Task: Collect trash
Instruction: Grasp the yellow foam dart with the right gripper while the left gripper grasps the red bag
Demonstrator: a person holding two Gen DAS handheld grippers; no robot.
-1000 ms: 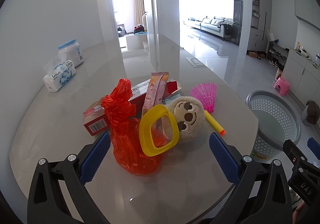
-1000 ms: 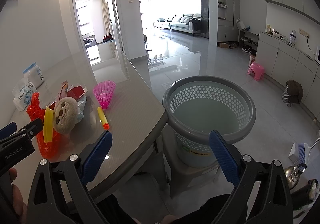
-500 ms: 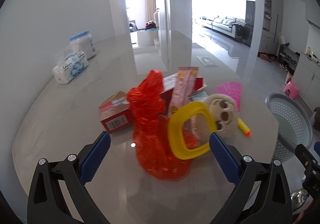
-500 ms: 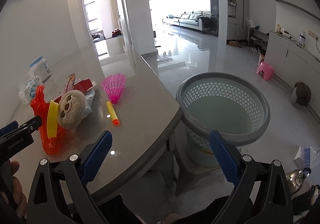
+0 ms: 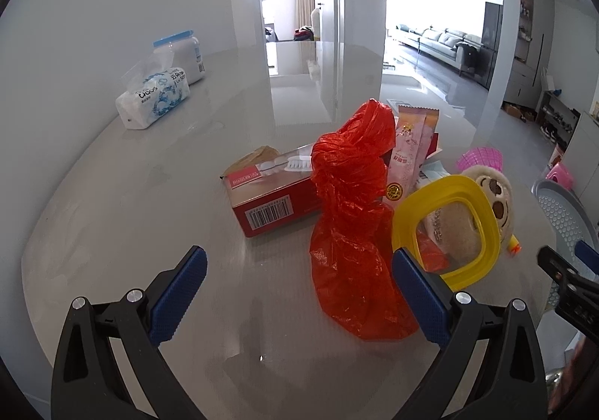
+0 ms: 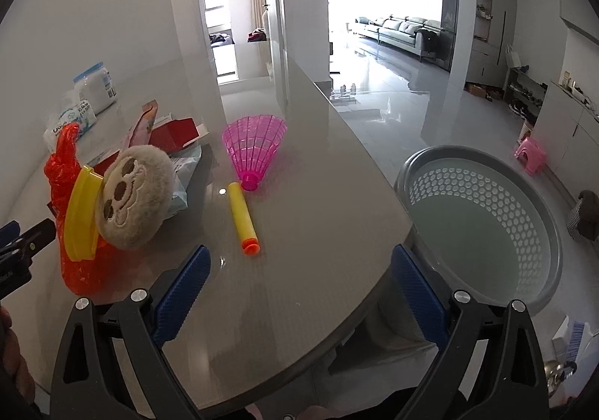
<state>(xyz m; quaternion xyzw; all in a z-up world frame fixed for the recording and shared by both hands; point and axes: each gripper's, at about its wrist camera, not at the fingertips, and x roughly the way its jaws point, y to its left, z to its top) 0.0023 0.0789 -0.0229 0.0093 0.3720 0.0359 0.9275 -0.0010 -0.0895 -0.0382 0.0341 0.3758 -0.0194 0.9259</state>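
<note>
This is a home, an open-plan flat. A glossy grey rounded worktop (image 6: 337, 195) stands by a white wall, and beyond it a polished tiled floor (image 6: 393, 113) runs to a bright living room with a long grey sofa (image 6: 397, 29). An open doorway (image 5: 288, 0) leads to a room with beige curtains. Along the right wall are white cabinets (image 6: 561, 116), a low shoe rack (image 6: 524, 98) and a small pink plastic stool (image 6: 531, 154). A grey perforated plastic basket (image 6: 486, 225) sits beside the worktop, which carries a soft pack of tissues (image 5: 153, 96).
</note>
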